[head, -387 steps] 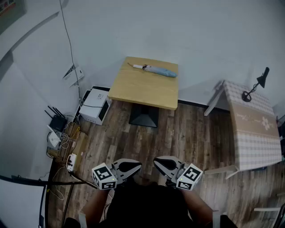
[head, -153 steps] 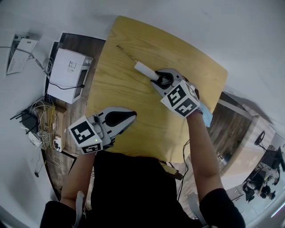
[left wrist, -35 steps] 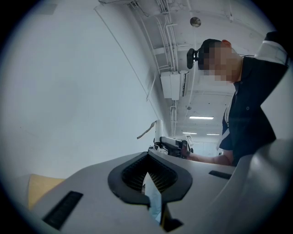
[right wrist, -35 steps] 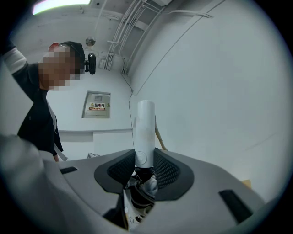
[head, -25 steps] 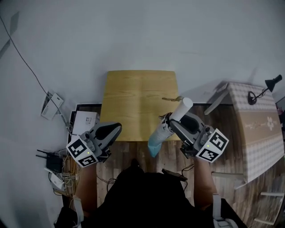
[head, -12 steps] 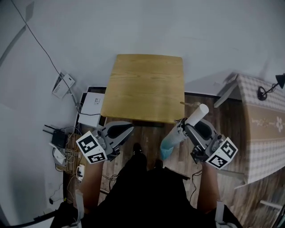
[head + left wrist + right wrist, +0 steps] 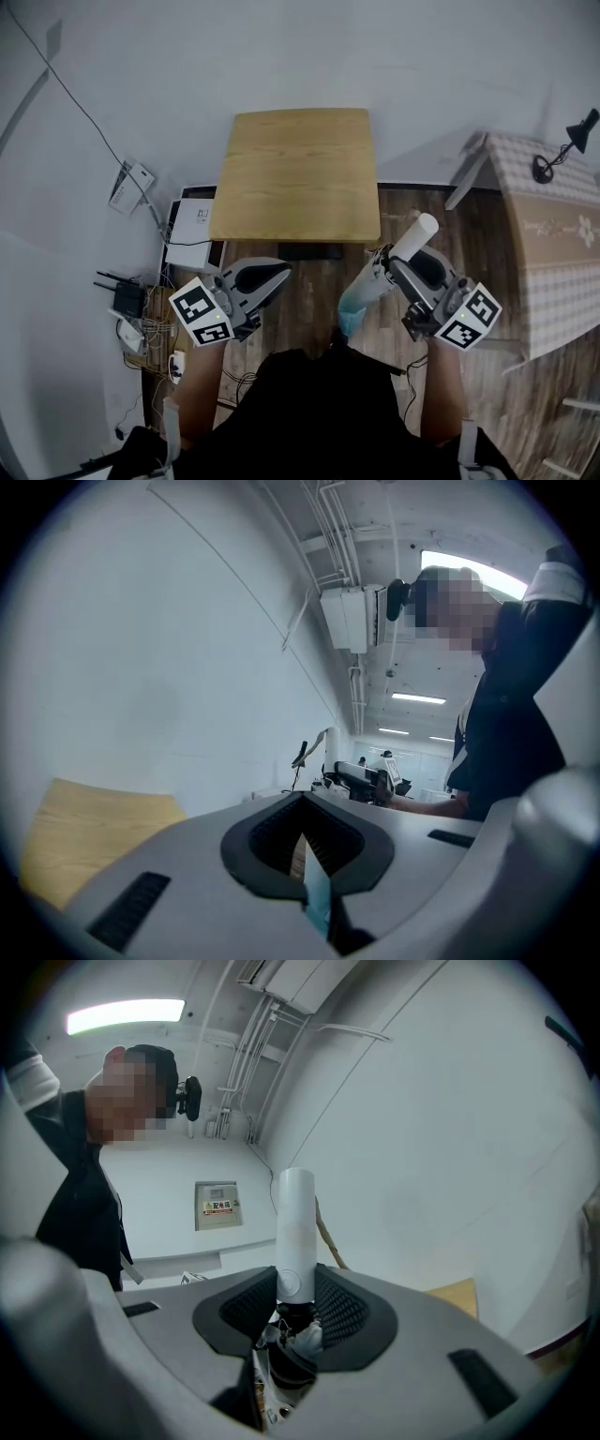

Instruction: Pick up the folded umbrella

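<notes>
The folded umbrella (image 7: pixel 360 292) hangs over the wooden floor, clear of the light wood table (image 7: pixel 298 173). Its white handle (image 7: pixel 416 233) points up and away, and its pale blue canopy slants down toward my body. My right gripper (image 7: pixel 383 260) is shut on it just below the handle. In the right gripper view the handle (image 7: pixel 295 1227) stands up between the dark pads, with bunched fabric beneath. My left gripper (image 7: pixel 280 272) floats at the left, shut with nothing in it. The left gripper view shows its tips (image 7: pixel 304 804) meeting, with the table top (image 7: pixel 94 827) at lower left.
A white box-shaped device (image 7: pixel 194 226) sits on the floor left of the table, with a router and tangled cables (image 7: pixel 127 302) nearer the wall. A second table with a checked cloth (image 7: pixel 553 258) and a black desk lamp (image 7: pixel 562 145) stand at the right.
Both grippers have drawn back from the table toward my body. The umbrella, which hung over the table's near edge, now hangs over the floor. The right grip is unchanged.
</notes>
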